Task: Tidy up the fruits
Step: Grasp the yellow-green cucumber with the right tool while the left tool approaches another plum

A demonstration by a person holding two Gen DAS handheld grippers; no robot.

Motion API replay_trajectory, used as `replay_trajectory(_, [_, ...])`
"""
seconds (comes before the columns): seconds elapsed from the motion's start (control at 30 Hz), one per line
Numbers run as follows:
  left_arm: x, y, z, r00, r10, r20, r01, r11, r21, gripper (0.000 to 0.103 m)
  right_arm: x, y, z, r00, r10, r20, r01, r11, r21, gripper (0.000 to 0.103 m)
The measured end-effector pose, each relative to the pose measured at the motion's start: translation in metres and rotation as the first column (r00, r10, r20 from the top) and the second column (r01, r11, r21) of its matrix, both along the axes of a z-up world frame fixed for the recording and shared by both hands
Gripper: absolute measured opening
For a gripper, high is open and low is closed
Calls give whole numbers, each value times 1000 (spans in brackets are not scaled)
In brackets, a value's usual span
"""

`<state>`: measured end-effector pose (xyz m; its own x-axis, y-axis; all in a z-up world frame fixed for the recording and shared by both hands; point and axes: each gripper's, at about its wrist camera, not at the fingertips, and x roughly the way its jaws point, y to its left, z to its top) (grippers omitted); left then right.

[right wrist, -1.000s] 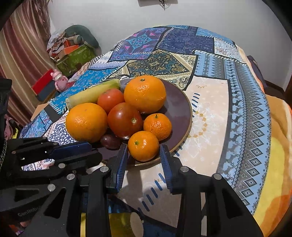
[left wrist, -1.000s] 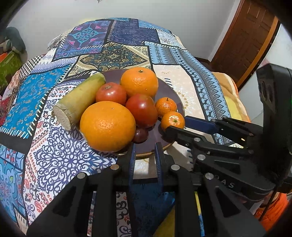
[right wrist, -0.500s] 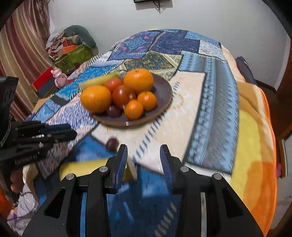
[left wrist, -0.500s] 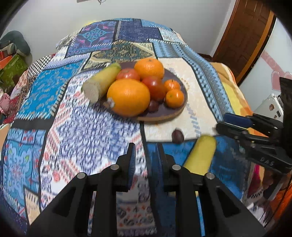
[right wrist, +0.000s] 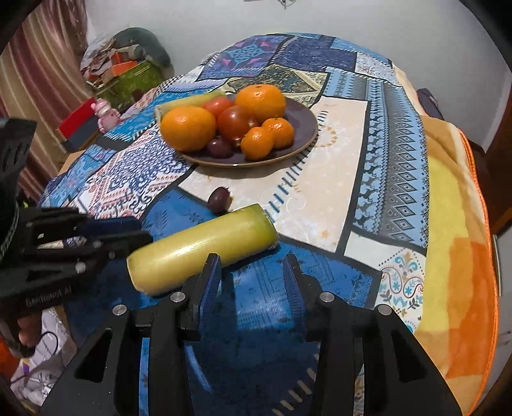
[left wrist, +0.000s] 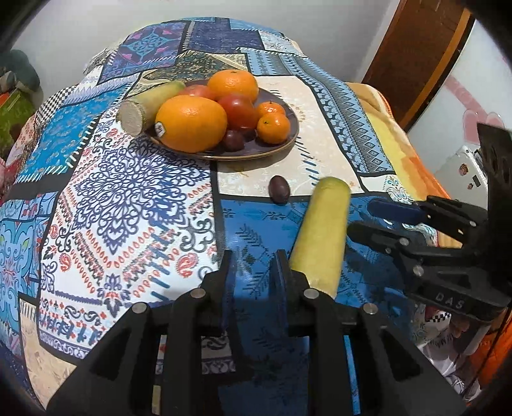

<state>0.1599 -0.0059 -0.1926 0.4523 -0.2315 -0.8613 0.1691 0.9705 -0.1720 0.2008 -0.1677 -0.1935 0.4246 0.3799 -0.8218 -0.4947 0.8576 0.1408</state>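
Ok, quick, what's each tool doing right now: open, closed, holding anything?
Left tool: open, narrow gap, holding nothing.
Right tool: open, holding nothing.

Tabletop covered by a patchwork-patterned cloth in blue, white, cream and dark panels, draped over the edges. An orange and yellow blanket lies beneath it along the right side. Far wall plain white. Brown wooden door at far right. Striped curtain at far left. Beside the curtain, a heap of clutter: a green box, a grey-green cushion on top, a red box nearer, a small pink toy figure next to it. A white appliance stands at right; details blurred.
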Motion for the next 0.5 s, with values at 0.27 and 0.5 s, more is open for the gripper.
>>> replay_trajectory(0.27, [2,-32,-7,998,-64,0,63,997,-31,28,4,-12,8,999,-47,16,48,999,-25,37])
replay_trajectory(0.5, [3,-8,0,1000,2,0,-2,999,-53,30,-4,5,13,1000,-19,19,19,1000,1,44])
